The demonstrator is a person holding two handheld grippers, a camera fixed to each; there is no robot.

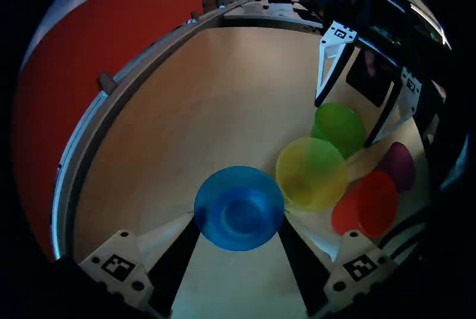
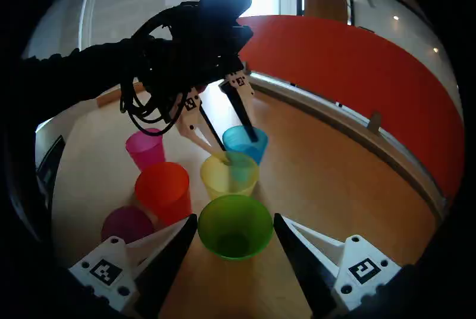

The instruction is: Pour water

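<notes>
Fingers [image 1: 178, 253] of left gripper [image 1: 237, 219] sit against both sides of blue cup [image 1: 239, 206]. Reads as a closed grip, cup upright and apparently on the wooden table [image 1: 196, 110]. Right gripper [image 2: 234, 218] is the same: both fingers pinch green cup [image 2: 235, 230], mouth up.

Yellow cup [image 2: 229, 175] stands just past it, between the two held cups and close to both. Red cup [image 2: 163, 191], purple cup [image 2: 127, 224] and pink cup [image 2: 146, 149] cluster off to one side, free. Red wall panel [image 2: 369, 75] runs along the table's far edge.

Can't tell whether any cup holds water: nothing readable inside blue or green.

Judgement: grasp step done on both sides, pour not yet begun, neither cup tilted. Next move calls for lifting one held cup clear of the yellow one, bringing its rim over the other and tilting slowly while the receiving cup is kept steady. Tight spacing makes a knock on the yellow cup the main risk.
</notes>
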